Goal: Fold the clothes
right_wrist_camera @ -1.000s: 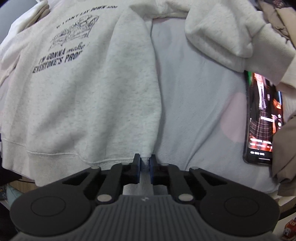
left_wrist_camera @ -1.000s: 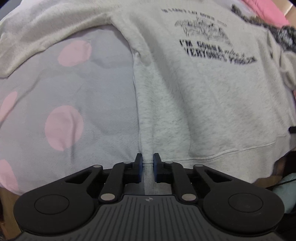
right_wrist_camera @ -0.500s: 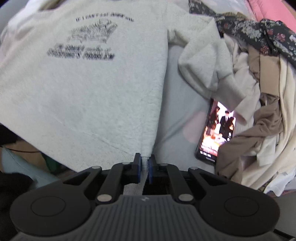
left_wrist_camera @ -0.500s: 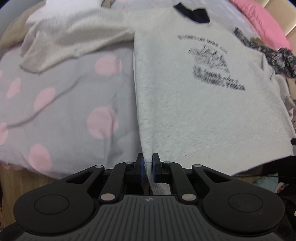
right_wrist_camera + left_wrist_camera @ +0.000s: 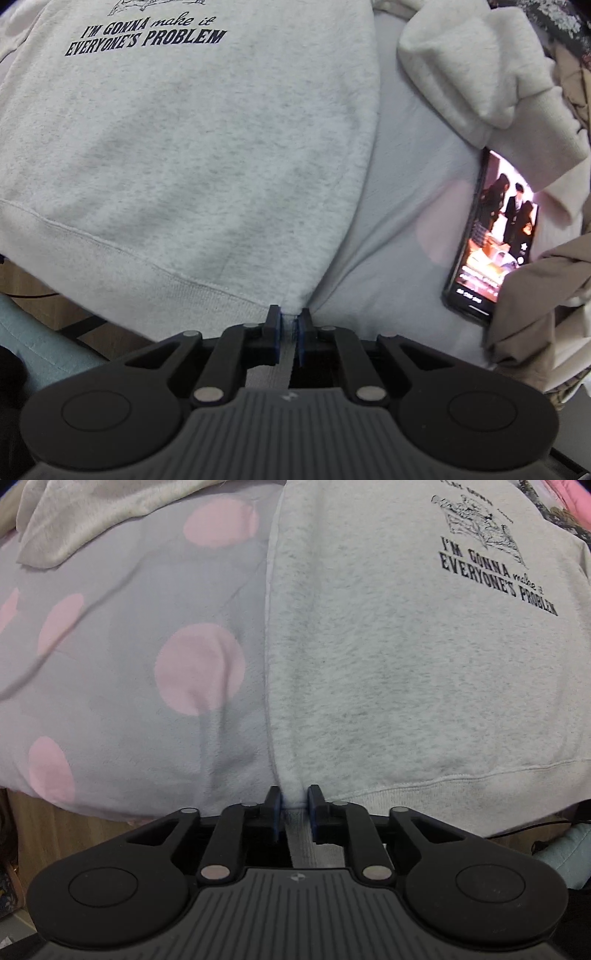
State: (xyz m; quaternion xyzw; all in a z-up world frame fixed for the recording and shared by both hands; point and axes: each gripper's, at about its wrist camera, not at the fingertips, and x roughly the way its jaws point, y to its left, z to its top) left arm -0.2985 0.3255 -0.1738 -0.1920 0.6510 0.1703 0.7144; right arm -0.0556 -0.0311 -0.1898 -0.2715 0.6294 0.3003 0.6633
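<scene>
Left wrist view: the left gripper (image 5: pixel 294 805) sits at bottom centre, its jaws pinched on the ribbed hem of the grey sweatshirt (image 5: pixel 424 657) at its side seam. The hem corner hangs past the near edge of the bed, and a strip of rib runs back between the fingers. The sweatshirt lies flat, print up, filling the right half of the frame. Its side seam runs straight up the middle. Left of that seam the spotted blanket (image 5: pixel 129 664) lies bare and gently creased, open room up to the sleeve (image 5: pixel 85 517) spread across the upper left. Below the blanket's edge, at lower left, is a wooden floor (image 5: pixel 55 823). At the upper right corner a dark patterned cloth (image 5: pixel 561 513) touches the sweatshirt's shoulder.

Right wrist view: the right gripper (image 5: pixel 289 326) at bottom centre is clamped on the other hem corner, jaws nearly together with rib between them. The sweatshirt (image 5: pixel 184 147) fills the left and centre; its hem slants down from mid left to the gripper. Right of its edge is a narrow lane of bare blanket (image 5: pixel 399 184). A lit phone (image 5: pixel 495 236) lies at the right, near that lane. The other sleeve (image 5: pixel 480 74) is bunched above the phone, and a pile of beige clothes (image 5: pixel 535 295) overlaps the phone's lower right.
</scene>
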